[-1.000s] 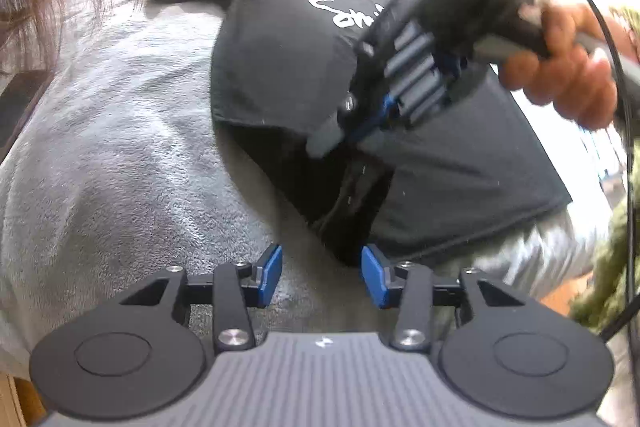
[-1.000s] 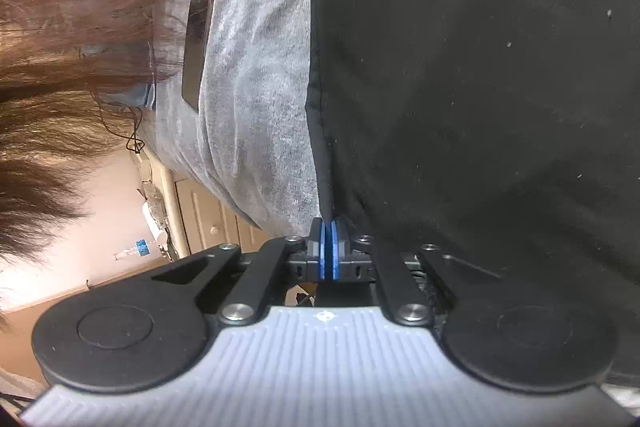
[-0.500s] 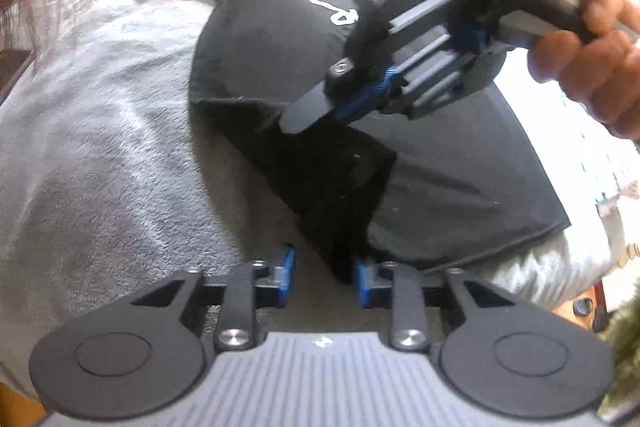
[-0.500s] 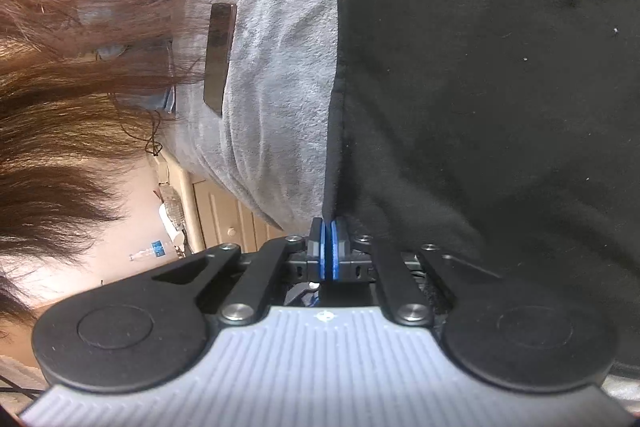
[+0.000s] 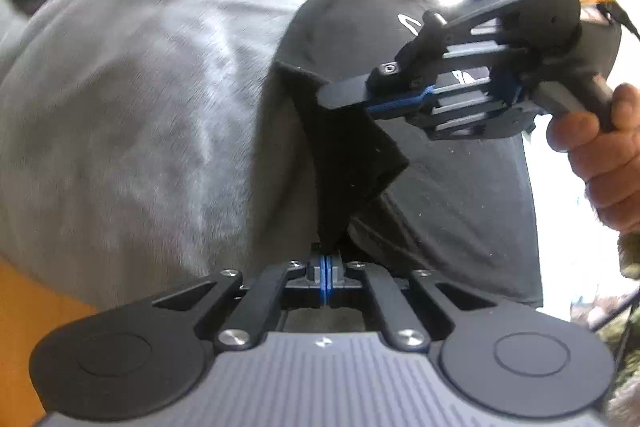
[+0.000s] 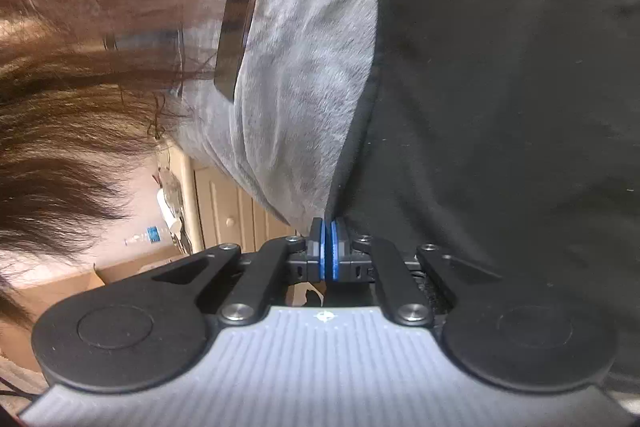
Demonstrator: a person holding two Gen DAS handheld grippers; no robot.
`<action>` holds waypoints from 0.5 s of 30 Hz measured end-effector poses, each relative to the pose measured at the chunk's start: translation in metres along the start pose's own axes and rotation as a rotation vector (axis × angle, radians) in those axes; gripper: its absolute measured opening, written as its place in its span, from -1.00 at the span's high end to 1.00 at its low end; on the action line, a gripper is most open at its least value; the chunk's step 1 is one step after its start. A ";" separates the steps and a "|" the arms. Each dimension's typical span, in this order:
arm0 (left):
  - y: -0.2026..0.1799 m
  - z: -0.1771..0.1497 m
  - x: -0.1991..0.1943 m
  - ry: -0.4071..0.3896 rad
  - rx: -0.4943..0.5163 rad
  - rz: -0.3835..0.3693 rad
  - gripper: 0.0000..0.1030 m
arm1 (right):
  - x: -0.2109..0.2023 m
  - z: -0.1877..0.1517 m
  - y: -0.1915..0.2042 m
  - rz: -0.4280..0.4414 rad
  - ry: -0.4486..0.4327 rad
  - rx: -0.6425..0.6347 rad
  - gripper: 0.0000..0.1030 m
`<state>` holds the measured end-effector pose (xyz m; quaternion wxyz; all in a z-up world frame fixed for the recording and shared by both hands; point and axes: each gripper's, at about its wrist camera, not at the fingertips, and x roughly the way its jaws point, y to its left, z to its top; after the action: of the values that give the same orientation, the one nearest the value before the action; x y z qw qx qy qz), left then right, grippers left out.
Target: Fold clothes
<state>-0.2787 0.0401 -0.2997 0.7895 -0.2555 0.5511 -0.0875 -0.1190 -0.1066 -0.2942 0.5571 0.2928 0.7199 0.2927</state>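
Shirt on a blanket, tongs at its edge

The shirt (image 5: 460, 187) lies on the blanket (image 5: 140, 115), ahead and right of the left tongs (image 5: 325, 269). The right tongs (image 5: 348, 97) hang above it, farther ahead. A phone (image 6: 236, 39) lies on the blanket, ahead and left of the right tongs.

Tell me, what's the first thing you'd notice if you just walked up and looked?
The big black T-shirt spread over the fuzzy grey blanket grabs the eye first. Next, both tools pinch it: the left gripper at the bottom of its view has just closed on a raised fold, and the right gripper holds that fold higher up. Long brown hair hangs down the left side of the right camera's view.
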 end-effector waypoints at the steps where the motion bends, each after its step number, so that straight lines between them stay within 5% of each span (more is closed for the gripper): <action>1: 0.004 -0.001 0.000 0.004 -0.032 -0.008 0.99 | 0.006 0.000 0.001 -0.003 0.007 -0.002 0.96; 11: 0.050 -0.011 0.026 0.069 -0.228 -0.003 0.97 | 0.063 0.003 -0.008 -0.070 0.052 0.025 0.88; 14: 0.062 -0.014 0.015 0.072 -0.241 0.029 0.94 | 0.058 0.005 -0.010 -0.056 0.048 0.044 0.67; 15: 0.066 -0.015 0.011 0.072 -0.247 0.037 0.88 | 0.052 0.004 -0.008 -0.055 0.036 0.031 0.46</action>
<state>-0.2981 0.0871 -0.3459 0.7333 -0.3372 0.5903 -0.0134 -0.1264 -0.0723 -0.3337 0.5474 0.2763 0.7418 0.2714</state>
